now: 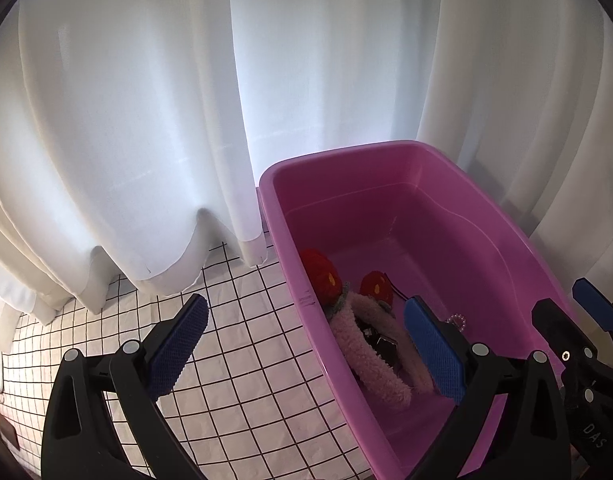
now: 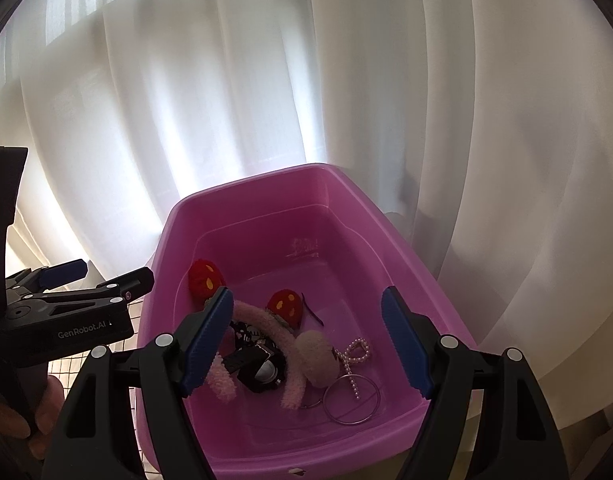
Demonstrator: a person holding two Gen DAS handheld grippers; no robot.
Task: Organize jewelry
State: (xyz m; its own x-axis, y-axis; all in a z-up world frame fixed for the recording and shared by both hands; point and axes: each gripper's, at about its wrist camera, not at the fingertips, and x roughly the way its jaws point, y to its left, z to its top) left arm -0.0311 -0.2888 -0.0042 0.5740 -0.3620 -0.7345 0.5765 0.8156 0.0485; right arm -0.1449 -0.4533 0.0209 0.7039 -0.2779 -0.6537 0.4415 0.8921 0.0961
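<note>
A pink plastic tub (image 1: 386, 160) (image 2: 266, 184) stands on a grid-patterned cloth (image 1: 234, 344). In it lie a fluffy pink headband (image 2: 262, 320) (image 1: 366, 356) with two red ornaments (image 2: 204, 276), a black watch (image 2: 258, 368), a beige pompom (image 2: 316, 356), a pearl bow (image 2: 356, 354) and a silver hoop (image 2: 352, 400). My left gripper (image 1: 306, 304) is open and straddles the tub's left wall, one finger over the cloth, the other over the headband. My right gripper (image 2: 308, 292) hangs open above the jewelry, holding nothing.
White curtains (image 1: 146, 120) hang close behind and beside the tub. In the right wrist view the left gripper (image 2: 118, 272) and the hand (image 2: 46, 412) holding it sit at the tub's left. The right gripper (image 1: 570, 300) shows at the left view's right edge.
</note>
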